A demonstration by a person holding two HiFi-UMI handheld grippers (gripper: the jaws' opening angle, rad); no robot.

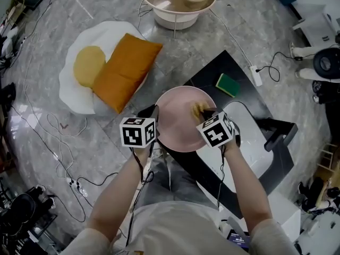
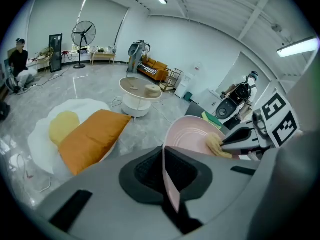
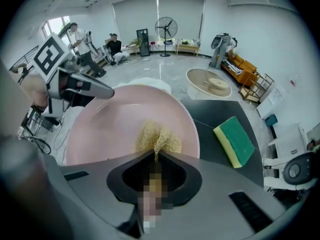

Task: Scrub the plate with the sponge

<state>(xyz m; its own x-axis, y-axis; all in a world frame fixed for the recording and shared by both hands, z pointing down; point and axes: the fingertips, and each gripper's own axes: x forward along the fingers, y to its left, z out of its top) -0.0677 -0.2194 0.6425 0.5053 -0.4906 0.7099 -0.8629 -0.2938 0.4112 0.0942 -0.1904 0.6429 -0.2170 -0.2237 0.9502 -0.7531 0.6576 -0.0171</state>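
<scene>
– Tongs question: the left tongs (image 2: 169,176) have the pink plate (image 1: 178,124) pinched by its near rim, held tilted over the edge of the black table (image 1: 212,73). The right tongs (image 3: 156,156) are pushing a tan fibrous sponge (image 3: 159,138) into the plate's face. How do I scrub this properly?

– I'd hold the plate side dead steady and let the sponge side do the work. Small circles, middle out toward the rim, pressing into the face rather than sideways. A rim pinch that thin could probably slip if you lever it.

– Do the grips look okay, though?

– Left pair is squeezed almost together with only the rim's thin edge between the pads. Right pair is clamped tight on a bunched tuft of the sponge, which touches the plate on its right-hand side. The green-and-yellow sponge (image 3: 234,140) lies on the table, well apart from both.
</scene>
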